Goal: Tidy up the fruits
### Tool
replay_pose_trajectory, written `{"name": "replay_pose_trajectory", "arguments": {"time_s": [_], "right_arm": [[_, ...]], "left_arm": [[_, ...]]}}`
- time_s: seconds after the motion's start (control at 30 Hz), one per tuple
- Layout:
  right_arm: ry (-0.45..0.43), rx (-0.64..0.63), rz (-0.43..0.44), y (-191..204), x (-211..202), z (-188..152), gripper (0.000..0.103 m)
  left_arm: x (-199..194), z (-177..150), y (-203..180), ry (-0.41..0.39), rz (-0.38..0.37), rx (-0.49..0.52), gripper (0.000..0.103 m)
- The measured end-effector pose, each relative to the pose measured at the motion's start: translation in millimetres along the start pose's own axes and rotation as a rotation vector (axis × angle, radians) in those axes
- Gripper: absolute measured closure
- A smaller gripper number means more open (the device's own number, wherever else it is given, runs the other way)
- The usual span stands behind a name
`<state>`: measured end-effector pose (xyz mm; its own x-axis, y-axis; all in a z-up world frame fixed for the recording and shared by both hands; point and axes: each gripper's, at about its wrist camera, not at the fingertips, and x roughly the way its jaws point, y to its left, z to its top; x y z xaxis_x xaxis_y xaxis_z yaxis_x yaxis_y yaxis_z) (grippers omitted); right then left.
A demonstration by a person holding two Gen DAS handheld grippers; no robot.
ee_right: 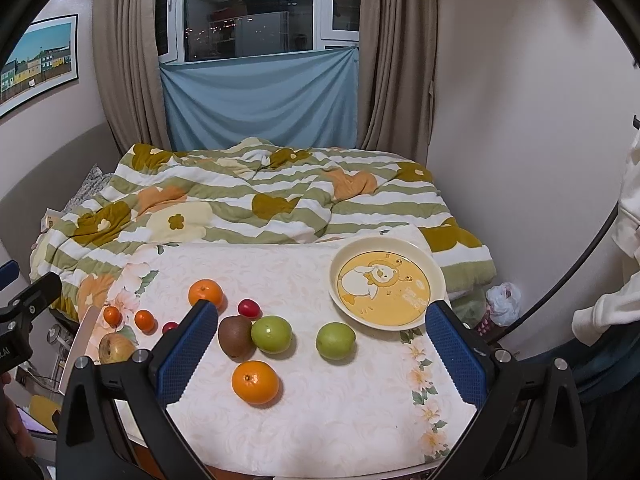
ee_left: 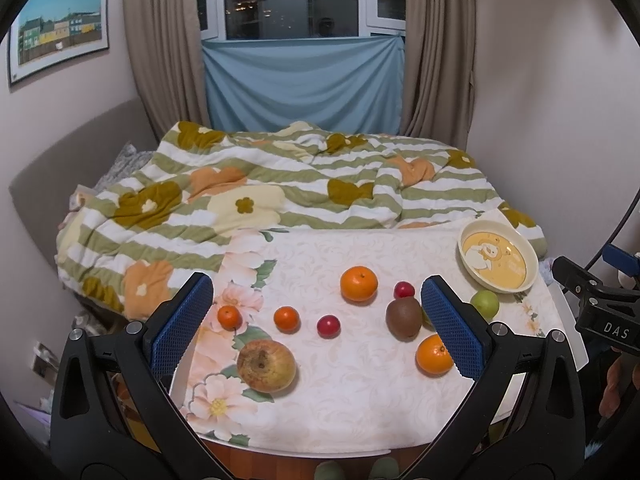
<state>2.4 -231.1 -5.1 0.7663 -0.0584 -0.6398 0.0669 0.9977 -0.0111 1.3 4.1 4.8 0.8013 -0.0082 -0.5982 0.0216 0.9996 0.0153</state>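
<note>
Fruits lie on a floral tablecloth (ee_left: 340, 408): a yellow-brown apple (ee_left: 266, 365), two small oranges (ee_left: 229, 317) (ee_left: 287, 319), two red plums (ee_left: 328, 325) (ee_left: 404, 290), two larger oranges (ee_left: 359, 283) (ee_right: 255, 382), a kiwi (ee_right: 236, 335) and two green fruits (ee_right: 271, 333) (ee_right: 335, 340). An empty yellow bowl (ee_right: 354, 254) stands at the far right. My left gripper (ee_left: 316, 332) is open and empty above the table's near side. My right gripper (ee_right: 320, 346) is open and empty, with the green fruits between its fingers in view.
A bed with a striped floral quilt (ee_left: 280, 184) lies right behind the table. Curtains and a window (ee_left: 292, 0) are beyond it. Walls close in on both sides. The table's near edge (ee_left: 320, 454) is just below my left gripper.
</note>
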Motion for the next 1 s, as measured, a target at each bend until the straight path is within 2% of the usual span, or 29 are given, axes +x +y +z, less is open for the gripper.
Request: {"name": "replay_pose_trajectory", "arguments": {"time_s": [1.0], "right_arm": [[0.004, 0.000, 0.007, 3.9, 0.1, 1.1, 0.000]], "left_arm": [[-1.6, 4.6, 9.1, -0.010, 0.005, -0.010, 0.000]]}}
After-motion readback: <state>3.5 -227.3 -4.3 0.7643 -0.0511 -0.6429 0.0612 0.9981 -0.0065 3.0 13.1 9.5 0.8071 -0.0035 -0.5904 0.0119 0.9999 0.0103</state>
